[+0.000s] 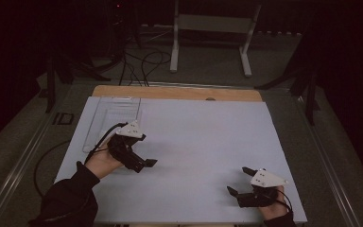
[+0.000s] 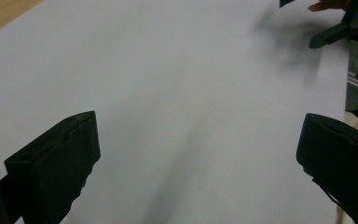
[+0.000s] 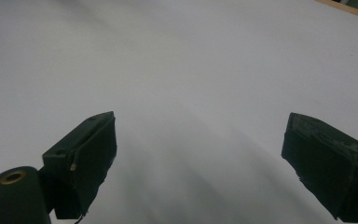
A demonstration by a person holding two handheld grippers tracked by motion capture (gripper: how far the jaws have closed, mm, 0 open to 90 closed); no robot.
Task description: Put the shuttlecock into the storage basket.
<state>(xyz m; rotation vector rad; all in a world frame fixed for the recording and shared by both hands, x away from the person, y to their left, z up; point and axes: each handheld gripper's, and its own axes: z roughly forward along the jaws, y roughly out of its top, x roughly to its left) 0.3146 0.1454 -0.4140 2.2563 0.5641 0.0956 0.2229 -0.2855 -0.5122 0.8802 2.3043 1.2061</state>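
My left gripper (image 1: 144,161) hovers over the left part of the white table surface (image 1: 203,137), held by a hand in a dark sleeve. Its jaws stand wide apart in the left gripper view, so the left gripper (image 2: 198,140) is open with only bare white surface between them. Near the front right corner, my right gripper (image 1: 239,180) points left. It is open too, and the right gripper (image 3: 200,140) has nothing between its jaws. The right gripper (image 2: 335,32) also appears far off at the top right of the left gripper view.
A clear plastic tray (image 1: 111,118) lies at the back left of the white surface, just behind my left gripper. A wooden strip (image 1: 170,92) runs along the far edge. Behind the table are a white stand (image 1: 212,28) and floor cables (image 1: 142,61).
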